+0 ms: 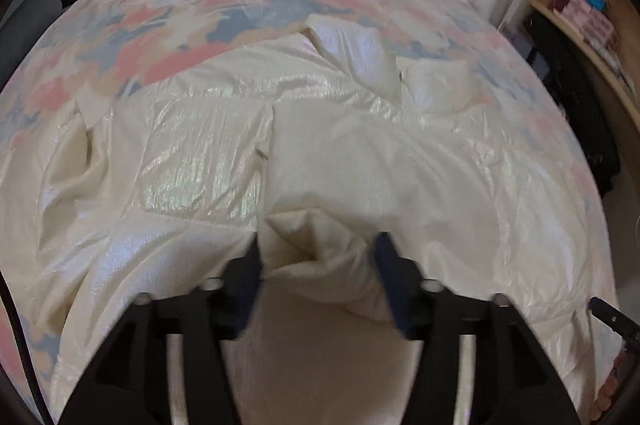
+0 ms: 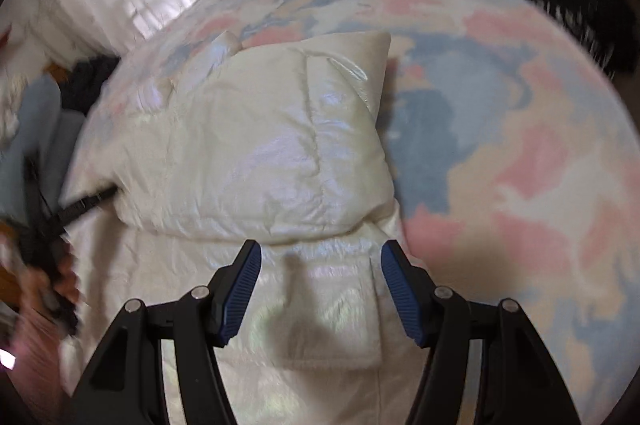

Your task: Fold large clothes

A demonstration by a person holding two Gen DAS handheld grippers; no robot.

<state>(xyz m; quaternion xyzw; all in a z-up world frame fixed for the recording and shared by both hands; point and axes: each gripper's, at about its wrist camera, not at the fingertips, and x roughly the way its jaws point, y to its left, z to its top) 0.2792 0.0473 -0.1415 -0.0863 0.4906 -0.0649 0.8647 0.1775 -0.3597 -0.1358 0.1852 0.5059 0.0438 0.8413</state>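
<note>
Left gripper (image 1: 318, 257) is spread, a jacket (image 1: 248, 145) fold loose between its fingers; right gripper (image 2: 320, 265) is spread above the cuff (image 2: 332, 337), pinching nothing, bedspread (image 2: 520, 145) at 3 o'clock

Shiny cream puffer jacket (image 1: 208, 153) spread crumpled on the bed, a bunched fold lying loose between the left claw (image 1: 318, 249) fingers, quilted panel folded over just ahead of the right claw (image 2: 320, 257)
</note>
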